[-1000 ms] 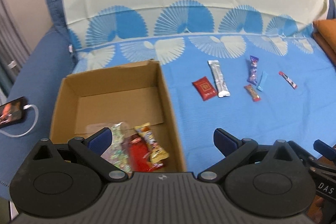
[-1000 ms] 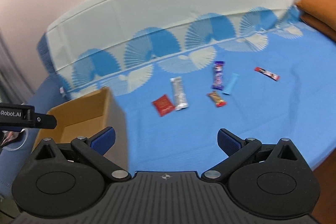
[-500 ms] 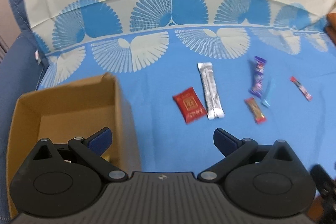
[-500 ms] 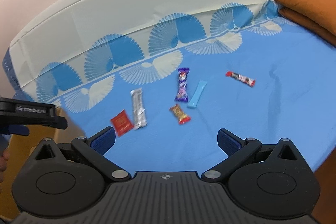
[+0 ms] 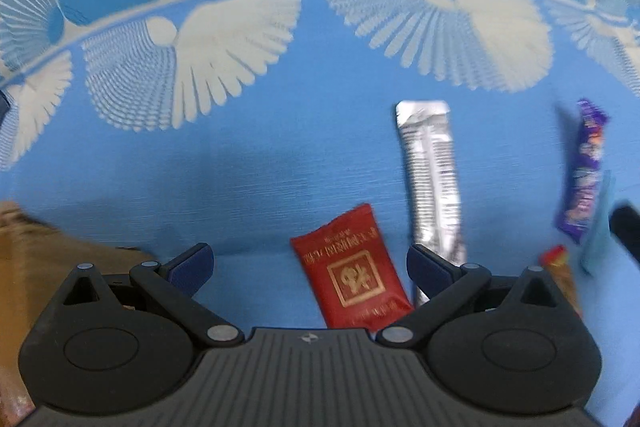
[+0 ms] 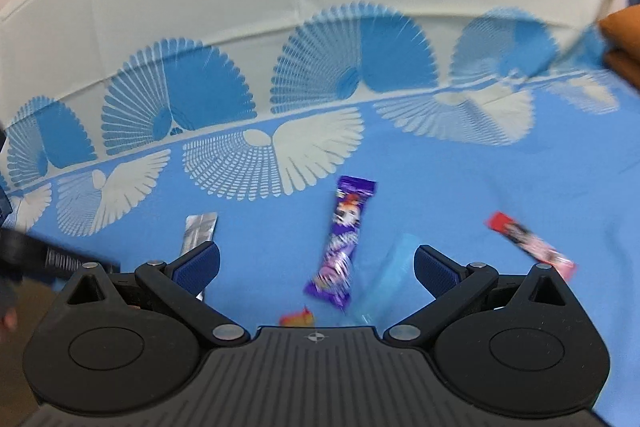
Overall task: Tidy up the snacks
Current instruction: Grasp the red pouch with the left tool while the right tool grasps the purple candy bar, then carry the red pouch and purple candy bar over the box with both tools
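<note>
Red packet [image 5: 354, 269] lies on the blue bed [image 5: 248, 163] between the open, empty left tongs [image 5: 308, 261] — silver packet [image 5: 434, 179] just beside it. Right tongs [image 6: 316, 265] gape over the purple bar [image 6: 342, 243].

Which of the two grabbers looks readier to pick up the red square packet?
Left, probably. In its own view the left gripper is open, with the red packet lying between its fingers on the blue sheet. The right gripper, also open, faces the purple bar; the red packet doesn't show there.
</note>
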The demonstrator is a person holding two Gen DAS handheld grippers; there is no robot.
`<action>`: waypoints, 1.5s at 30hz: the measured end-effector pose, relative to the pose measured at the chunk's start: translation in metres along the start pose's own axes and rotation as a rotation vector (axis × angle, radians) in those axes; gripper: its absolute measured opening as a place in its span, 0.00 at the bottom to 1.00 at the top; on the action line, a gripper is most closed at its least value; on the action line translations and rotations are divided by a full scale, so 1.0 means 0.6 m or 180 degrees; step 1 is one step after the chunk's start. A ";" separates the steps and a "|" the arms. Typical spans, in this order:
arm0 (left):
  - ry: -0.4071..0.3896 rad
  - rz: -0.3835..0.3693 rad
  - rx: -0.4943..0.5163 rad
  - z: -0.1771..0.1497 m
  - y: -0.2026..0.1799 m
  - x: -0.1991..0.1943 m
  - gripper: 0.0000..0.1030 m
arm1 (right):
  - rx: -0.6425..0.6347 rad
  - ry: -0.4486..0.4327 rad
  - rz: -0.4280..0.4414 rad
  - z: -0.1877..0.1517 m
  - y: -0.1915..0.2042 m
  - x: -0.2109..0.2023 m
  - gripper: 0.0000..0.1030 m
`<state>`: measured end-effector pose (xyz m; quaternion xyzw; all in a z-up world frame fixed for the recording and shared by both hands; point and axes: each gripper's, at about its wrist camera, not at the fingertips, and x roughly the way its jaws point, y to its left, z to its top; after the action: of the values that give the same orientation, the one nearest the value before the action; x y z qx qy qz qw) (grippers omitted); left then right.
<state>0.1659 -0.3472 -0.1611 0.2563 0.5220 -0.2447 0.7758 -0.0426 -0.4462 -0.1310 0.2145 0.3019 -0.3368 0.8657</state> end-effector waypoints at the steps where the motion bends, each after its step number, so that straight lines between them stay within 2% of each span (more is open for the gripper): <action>1: 0.0031 0.0021 -0.0018 0.001 0.001 0.013 1.00 | 0.0005 0.0030 0.0005 0.000 0.000 0.021 1.00; 3: 0.0109 0.0035 -0.0056 0.001 0.008 0.041 1.00 | -0.0019 0.0131 0.0051 0.002 -0.001 0.069 1.00; 7: 0.0126 -0.0280 -0.0236 -0.010 0.036 0.065 1.00 | 0.0020 0.0377 -0.0082 -0.011 -0.007 0.142 1.00; 8: 0.0127 -0.0295 -0.0235 -0.010 0.038 0.066 1.00 | -0.0106 0.0222 -0.0123 -0.016 0.001 0.140 1.00; 11: 0.0132 -0.0258 -0.0238 -0.011 0.036 0.066 1.00 | -0.0472 0.0239 -0.0208 -0.025 0.024 0.151 1.00; 14: 0.0191 -0.0230 -0.0354 -0.013 0.035 0.066 1.00 | -0.0431 0.0171 -0.0202 -0.028 0.022 0.151 1.00; 18: 0.0455 -0.0284 -0.0353 -0.005 0.022 0.064 1.00 | -0.0431 0.0208 -0.0225 -0.024 0.022 0.155 1.00; 19: 0.0447 -0.0275 -0.0286 -0.006 0.016 0.062 0.97 | -0.0426 0.0224 -0.0231 -0.022 0.022 0.156 1.00; 21: 0.0329 -0.0291 -0.0233 -0.009 0.011 0.044 0.71 | -0.0444 0.0275 -0.0234 -0.019 0.023 0.154 0.98; 22: 0.0259 -0.0314 -0.0197 -0.009 0.010 0.030 0.47 | -0.0448 0.0246 -0.0268 -0.019 0.025 0.146 0.84; 23: 0.0264 -0.0342 -0.0180 -0.009 0.010 0.022 0.47 | -0.0465 0.0201 -0.0245 -0.019 0.028 0.137 0.54; 24: 0.0277 -0.0378 -0.0215 -0.010 0.013 0.015 0.46 | -0.0503 0.0192 -0.0212 -0.019 0.031 0.129 0.38; 25: 0.0238 -0.0387 -0.0234 -0.013 0.016 0.005 0.46 | -0.0523 0.0224 -0.0196 -0.018 0.033 0.126 0.18; 27: 0.0106 -0.0387 -0.0173 -0.021 0.019 -0.023 0.46 | -0.0481 0.0259 -0.0162 -0.018 0.035 0.112 0.17; 32: -0.0235 -0.0572 -0.0042 -0.069 0.029 -0.130 0.46 | -0.0405 0.0074 0.0047 -0.014 0.059 0.023 0.16; 35: -0.0440 -0.0727 0.0005 -0.118 0.042 -0.199 0.46 | -0.0387 -0.0101 0.0210 -0.016 0.083 -0.060 0.16; 38: -0.0492 -0.0874 0.0001 -0.174 0.062 -0.254 0.46 | -0.0385 -0.0200 0.0329 -0.035 0.113 -0.153 0.16; 42: -0.0678 -0.0834 0.0044 -0.252 0.100 -0.329 0.47 | -0.0372 -0.0213 0.0453 -0.079 0.154 -0.271 0.16; 45: -0.0683 -0.0830 -0.0043 -0.309 0.143 -0.374 0.47 | -0.0471 -0.0256 0.0502 -0.118 0.189 -0.359 0.16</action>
<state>0.0191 -0.1370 0.0013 0.1535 0.4667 -0.3657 0.7905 -0.1162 -0.2305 -0.0198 0.1595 0.2731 -0.2527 0.9144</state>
